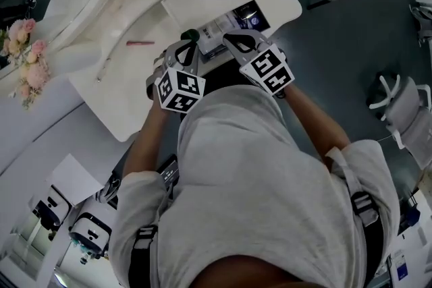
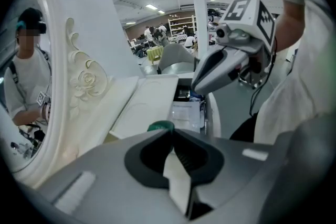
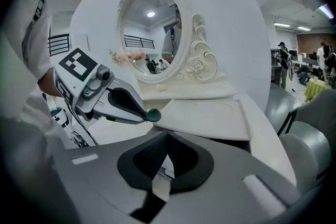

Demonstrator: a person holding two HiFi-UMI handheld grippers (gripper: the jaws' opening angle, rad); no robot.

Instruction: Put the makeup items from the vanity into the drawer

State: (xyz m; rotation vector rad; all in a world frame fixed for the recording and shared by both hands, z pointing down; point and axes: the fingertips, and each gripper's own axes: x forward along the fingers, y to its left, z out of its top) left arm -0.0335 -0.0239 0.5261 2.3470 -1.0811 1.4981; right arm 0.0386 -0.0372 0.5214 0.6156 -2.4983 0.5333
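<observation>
Looks partway done, with packets already lying in the open drawer [image 2: 214, 115], the left gripper [image 1: 187, 44] pinching a green-capped item [image 1: 192, 34] just beside it, the right gripper [image 1: 233, 42] pressed together on nothing, and a pink stick [image 1: 140, 43] left on the vanity top [image 1: 115, 98].

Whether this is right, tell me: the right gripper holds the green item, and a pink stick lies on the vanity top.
Not right: the left gripper holds the green item, as the right gripper view shows; the right gripper is shut on nothing. The pink stick does lie on the vanity top.
</observation>
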